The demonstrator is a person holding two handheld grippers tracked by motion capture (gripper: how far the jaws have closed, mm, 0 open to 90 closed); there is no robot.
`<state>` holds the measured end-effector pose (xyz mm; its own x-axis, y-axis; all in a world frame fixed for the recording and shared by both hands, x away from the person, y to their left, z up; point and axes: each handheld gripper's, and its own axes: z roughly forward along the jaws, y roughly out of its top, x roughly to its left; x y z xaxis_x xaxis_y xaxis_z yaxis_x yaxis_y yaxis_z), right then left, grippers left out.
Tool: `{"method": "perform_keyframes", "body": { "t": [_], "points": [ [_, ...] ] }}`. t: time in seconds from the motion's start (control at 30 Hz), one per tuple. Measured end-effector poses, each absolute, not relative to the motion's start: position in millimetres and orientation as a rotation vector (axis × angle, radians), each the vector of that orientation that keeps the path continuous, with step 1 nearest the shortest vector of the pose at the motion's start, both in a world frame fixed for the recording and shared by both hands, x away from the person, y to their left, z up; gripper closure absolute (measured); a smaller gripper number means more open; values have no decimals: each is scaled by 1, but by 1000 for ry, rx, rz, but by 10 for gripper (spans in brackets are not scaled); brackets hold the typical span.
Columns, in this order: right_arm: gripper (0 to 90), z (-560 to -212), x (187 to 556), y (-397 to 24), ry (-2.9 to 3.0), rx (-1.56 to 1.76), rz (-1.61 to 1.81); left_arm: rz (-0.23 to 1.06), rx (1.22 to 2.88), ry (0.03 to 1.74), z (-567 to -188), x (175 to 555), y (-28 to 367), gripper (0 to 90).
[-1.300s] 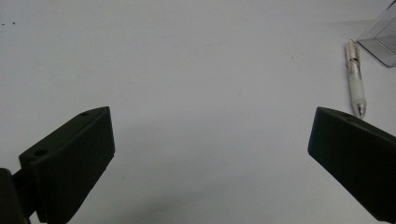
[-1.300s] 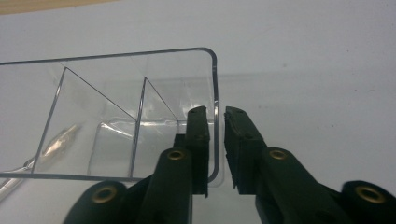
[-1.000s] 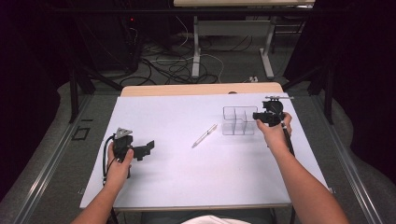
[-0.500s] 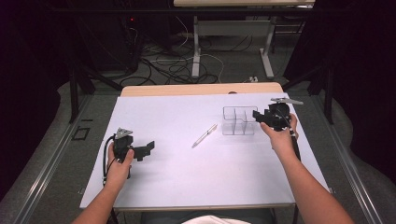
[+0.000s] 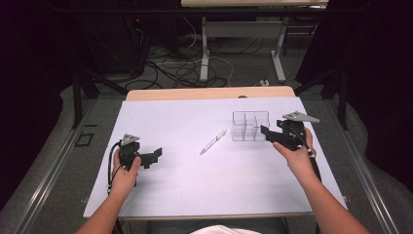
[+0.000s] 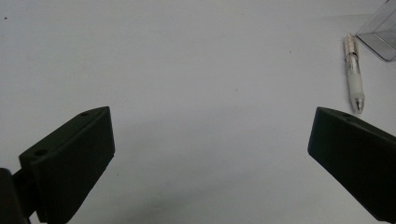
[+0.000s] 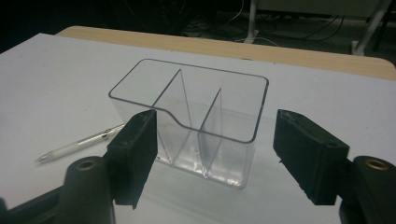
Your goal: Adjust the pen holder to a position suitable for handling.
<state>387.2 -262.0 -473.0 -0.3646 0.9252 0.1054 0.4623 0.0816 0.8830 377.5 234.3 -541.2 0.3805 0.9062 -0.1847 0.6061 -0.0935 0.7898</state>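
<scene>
While both grippers idle | right gripper [image 5: 271, 135] jaws wide, just beside clear organizer [image 5: 250, 125] far right; left gripper [image 5: 152, 157] wide, empty | pen [image 5: 214, 141] mid-table | organizer looks light, rigid, slick: pinch a wall

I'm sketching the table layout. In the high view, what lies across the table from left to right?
Left tool → pen → clear divided organizer → right tool, its open jaws at the organizer's right side.

White-covered table [image 5: 204, 185]; a pen [image 5: 214, 141] lies mid-table; a clear divided organizer [image 5: 250, 126] stands just beside it.
</scene>
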Motion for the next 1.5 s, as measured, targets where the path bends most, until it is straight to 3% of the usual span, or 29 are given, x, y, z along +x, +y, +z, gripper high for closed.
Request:
{"method": "perform_keyframes", "body": {
  "t": [0.47,0.77,1.13,1.5],
  "points": [
    [155,-499,364,-266,1964,1278,1165,426,1817,1272,-540,375,228,3],
    [152,-521,364,-269,1995,1308,1154,410,1854,1213,-533,373,215,2],
    [145,-521,362,-269,1953,1320,1160,389,1905,1099,-516,381,183,8],
    [147,-521,363,-266,1967,1300,1162,380,1939,1064,-503,396,161,120]
  ]
}}
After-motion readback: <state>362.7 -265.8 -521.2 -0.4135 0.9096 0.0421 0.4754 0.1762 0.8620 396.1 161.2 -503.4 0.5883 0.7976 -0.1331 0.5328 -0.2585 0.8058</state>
